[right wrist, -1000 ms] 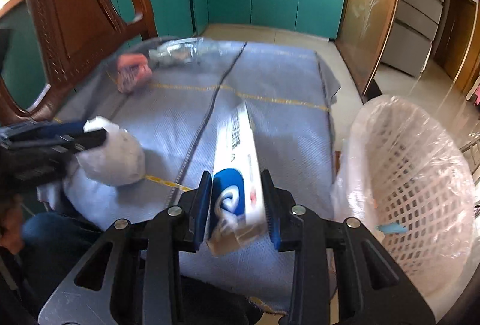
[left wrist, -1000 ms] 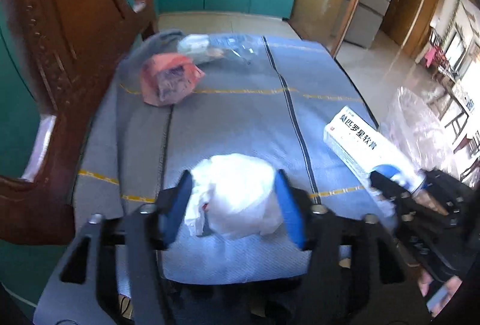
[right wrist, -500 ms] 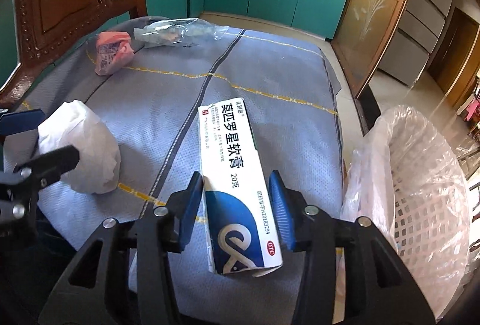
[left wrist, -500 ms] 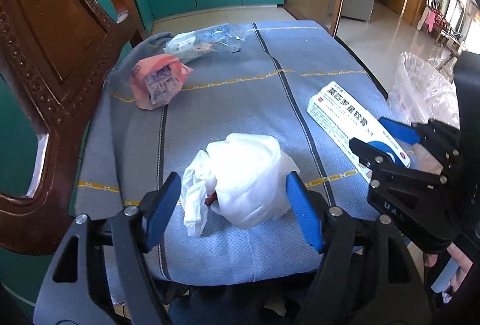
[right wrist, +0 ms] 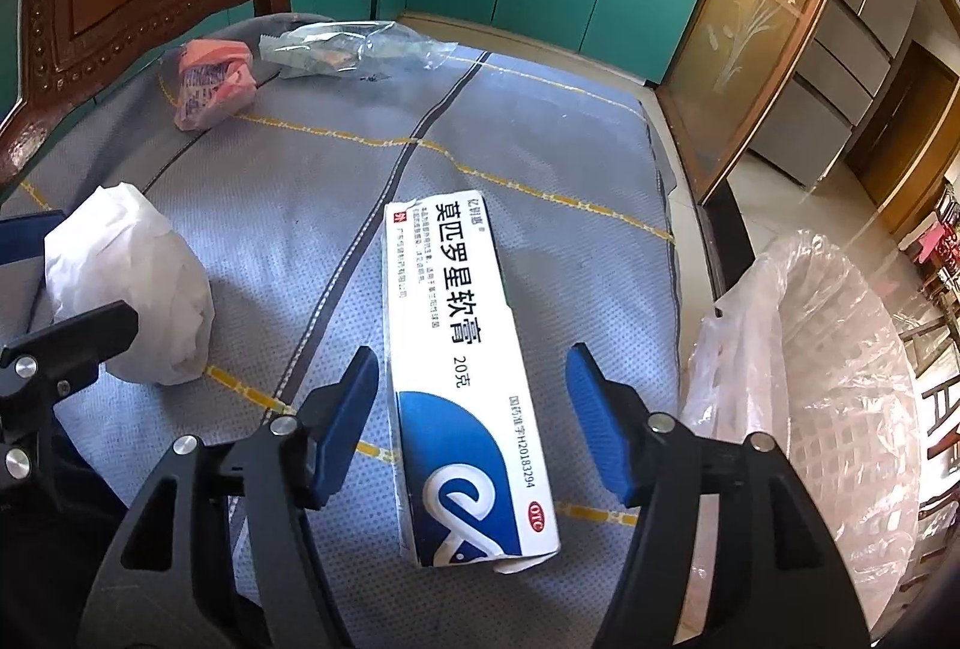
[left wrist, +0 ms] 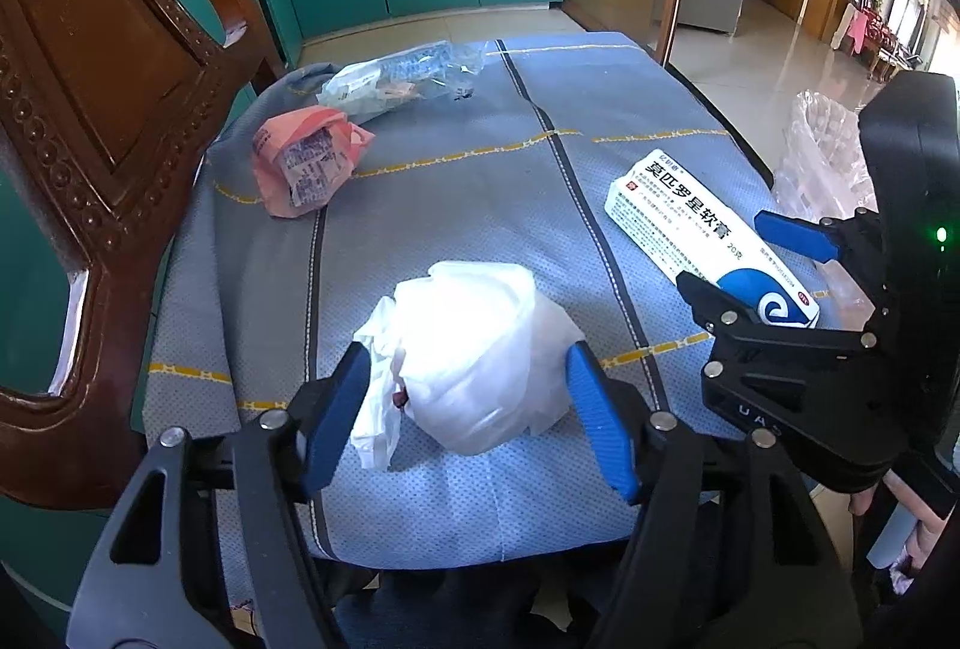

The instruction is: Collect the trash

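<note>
Requesting status on both tools, operator.

Operator: My left tool (left wrist: 468, 358) is open and its jaws have just been closing. The white crumpled bag (left wrist: 486, 325) sits between the pads on the cloth-covered worktop (left wrist: 480, 181), and I see no squeeze on it. My right tool (right wrist: 473, 354) is also open and its jaws have just been opening. The ointment box (right wrist: 456, 325) lies flat between them with a clear gap on each side.

Supervisor: Where is the bin?

Operator: The lined mesh basket (right wrist: 840, 349) stands just off the worktop's right edge, near the box. A pink wrapper (left wrist: 300, 157) and a clear wrapper (left wrist: 402, 76) lie at the far end, well apart from both tools.

Supervisor: What is the procedure for the grasp?

Operator: As I judge it, I should centre each item before closing. The bag is soft, so the pads should close on its bulk rather than on the loose flap by the left pad, or it may slip out. The box is rigid, so I should grip across its narrow width and low on the body. Then I lift each item clear of the cloth before swinging it over to the basket.
</note>
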### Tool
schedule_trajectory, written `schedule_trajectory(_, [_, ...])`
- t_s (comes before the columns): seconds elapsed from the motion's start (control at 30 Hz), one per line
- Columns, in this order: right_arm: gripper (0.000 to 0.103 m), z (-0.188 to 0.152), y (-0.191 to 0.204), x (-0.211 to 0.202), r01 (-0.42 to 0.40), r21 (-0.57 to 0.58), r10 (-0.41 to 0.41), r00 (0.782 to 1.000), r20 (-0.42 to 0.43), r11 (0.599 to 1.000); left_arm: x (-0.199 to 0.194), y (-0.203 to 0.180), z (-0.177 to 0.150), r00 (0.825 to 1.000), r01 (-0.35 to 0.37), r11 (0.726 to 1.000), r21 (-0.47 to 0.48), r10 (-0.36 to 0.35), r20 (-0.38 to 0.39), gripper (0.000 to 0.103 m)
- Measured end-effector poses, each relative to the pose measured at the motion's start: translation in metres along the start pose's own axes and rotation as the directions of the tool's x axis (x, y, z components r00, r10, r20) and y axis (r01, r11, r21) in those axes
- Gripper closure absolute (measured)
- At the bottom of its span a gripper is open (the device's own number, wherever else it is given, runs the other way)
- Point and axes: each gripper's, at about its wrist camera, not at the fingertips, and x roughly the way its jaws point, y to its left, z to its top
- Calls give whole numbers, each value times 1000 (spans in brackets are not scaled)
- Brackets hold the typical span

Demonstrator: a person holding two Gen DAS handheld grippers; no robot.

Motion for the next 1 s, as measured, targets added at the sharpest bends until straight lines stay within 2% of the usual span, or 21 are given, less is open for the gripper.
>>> schedule_trajectory(0.07, [40,-1,0,3,-21,3,21,1000,-11,1000,0,0,0,1000,5,1000,0,-5,-2,39])
schedule_trajectory(0.1, [42,-2,0,4,-32,7,32,999,-14,999,1,0,0,1000,12,1000,-3,-12,-6,45])
schedule_trajectory(0.13, [52,-3,0,5,-43,12,44,999,-20,999,2,1,0,1000,20,1000,-8,-20,-11,52])
schedule_trajectory(0.2, [58,-3,-1,5,-70,26,71,997,-21,997,6,4,0,999,43,999,-23,-43,-26,60])
schedule_trajectory(0.23, [65,-4,-2,5,-84,34,85,996,-22,996,7,5,0,998,50,998,-30,-51,-32,66])
schedule_trajectory(0.33, [68,-4,-7,0,-112,64,113,994,-3,992,7,8,-1,997,66,996,-54,-67,-32,77])
schedule_trajectory(0.5, [70,-4,-12,-15,-132,89,129,991,33,987,0,10,-2,997,77,995,-70,-76,8,85])
schedule_trajectory(0.7, [71,-4,-26,-42,-150,121,139,986,95,981,-31,7,-1,990,56,996,-63,-48,130,87])
schedule_trajectory(0.87, [71,-4,-60,-90,-134,171,98,974,203,976,-68,-13,16,966,74,997,-26,-65,252,87])
schedule_trajectory(0.97, [71,-11,-96,-125,-96,230,33,964,263,969,-88,-36,32,937,140,990,31,-142,319,87])
schedule_trajectory(1.0, [71,-16,-111,-137,-75,255,1,960,279,964,-94,-48,39,920,195,979,57,-202,336,87])
